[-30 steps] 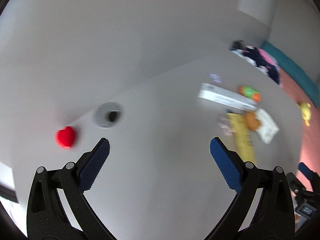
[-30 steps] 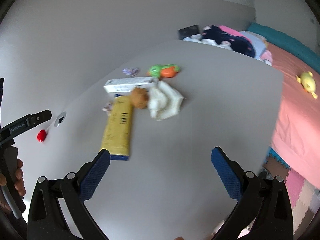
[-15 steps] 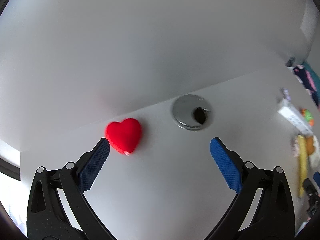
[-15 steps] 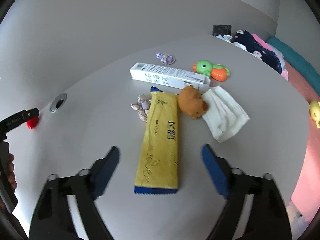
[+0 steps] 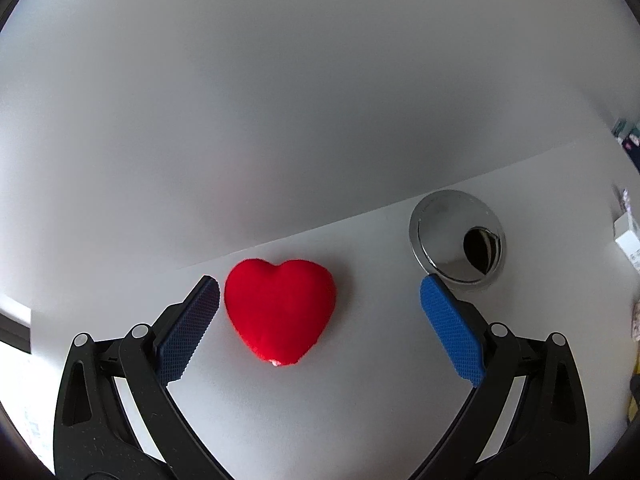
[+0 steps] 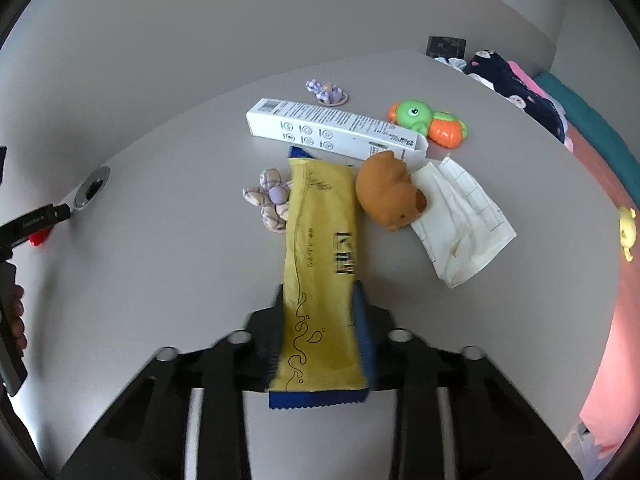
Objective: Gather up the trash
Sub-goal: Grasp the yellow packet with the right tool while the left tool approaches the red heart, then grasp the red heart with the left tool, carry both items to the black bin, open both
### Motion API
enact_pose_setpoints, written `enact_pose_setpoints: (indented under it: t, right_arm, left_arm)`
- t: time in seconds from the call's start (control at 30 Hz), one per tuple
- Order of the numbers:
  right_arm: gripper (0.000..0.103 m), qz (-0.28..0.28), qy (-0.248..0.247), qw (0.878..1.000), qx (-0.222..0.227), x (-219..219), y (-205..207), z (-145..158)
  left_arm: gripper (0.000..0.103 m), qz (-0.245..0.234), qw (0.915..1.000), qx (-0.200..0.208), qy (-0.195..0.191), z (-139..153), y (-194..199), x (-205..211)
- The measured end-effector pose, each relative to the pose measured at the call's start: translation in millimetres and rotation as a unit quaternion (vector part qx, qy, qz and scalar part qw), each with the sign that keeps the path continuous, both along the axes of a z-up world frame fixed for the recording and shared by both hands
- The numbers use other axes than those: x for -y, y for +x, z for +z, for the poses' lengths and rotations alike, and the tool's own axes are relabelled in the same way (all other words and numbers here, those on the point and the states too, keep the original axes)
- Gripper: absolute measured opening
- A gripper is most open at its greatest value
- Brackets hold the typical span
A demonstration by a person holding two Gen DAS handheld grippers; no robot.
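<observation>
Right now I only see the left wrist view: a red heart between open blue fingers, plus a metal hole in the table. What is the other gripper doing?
Observer: The right gripper has just been closing on a yellow wrapper. Its pads now press the wrapper's sides.
Operator: Is anything lying close to that?
Observer: A brown toy lies right beside it, overlapping a corner of a white sheet.
Operator: And farther back?
Observer: A white box lies across the wrapper's far end, with a green-and-orange toy next to the box.
</observation>
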State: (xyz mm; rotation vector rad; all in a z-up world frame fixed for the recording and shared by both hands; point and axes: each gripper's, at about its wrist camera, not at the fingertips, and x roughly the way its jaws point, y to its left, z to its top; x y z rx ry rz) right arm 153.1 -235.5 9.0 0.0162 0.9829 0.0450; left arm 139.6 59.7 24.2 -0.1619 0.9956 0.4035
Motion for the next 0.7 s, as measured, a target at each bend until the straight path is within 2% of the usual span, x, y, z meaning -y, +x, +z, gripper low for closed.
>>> enact_pose_setpoints:
  t: [0.03,0.1,0.13,0.17,0.2,0.23,0.47,0.7]
  right_arm:
    - [0.022,0.0,0.009,1.0,0.002,1.9,-1.2,2.4]
    - [0.021,0.003,0.019,1.0,0.005,4.0,-3.9,5.7]
    - [0.02,0.005,0.026,1.0,0.008,5.4,-6.6,7.7]
    - [0.02,0.007,0.033,0.999,0.01,6.8,-9.4,9.3]
    - [0.02,0.008,0.037,0.999,0.012,7.0,-11.3,10.2]
    - [0.02,0.01,0.042,0.999,0.014,8.6,-14.2,11.7]
    - [0.019,0.009,0.092,0.995,0.033,26.4,-33.3,25.9]
    - [0.019,-0.007,0.113,0.992,0.058,57.4,-61.6,43.0]
  left_arm:
    - [0.097,-0.001,1.0,0.002,-0.001,0.0,-0.3,-0.8]
    - [0.089,-0.009,0.9999,0.011,-0.003,1.2,-1.3,-1.3]
    - [0.076,-0.012,0.9998,0.014,-0.003,2.5,-1.8,-1.1]
    - [0.059,-0.018,0.9997,0.019,-0.004,5.3,-2.4,-0.4]
    - [0.051,-0.023,0.9995,0.02,-0.004,7.1,-2.6,0.3]
    - [0.049,-0.028,0.9994,0.021,-0.004,8.6,-2.7,1.4]
    - [0.048,-0.076,0.9963,0.038,-0.009,27.0,-5.6,23.3]
    - [0.048,-0.163,0.9837,0.071,-0.024,62.0,-19.9,78.1]
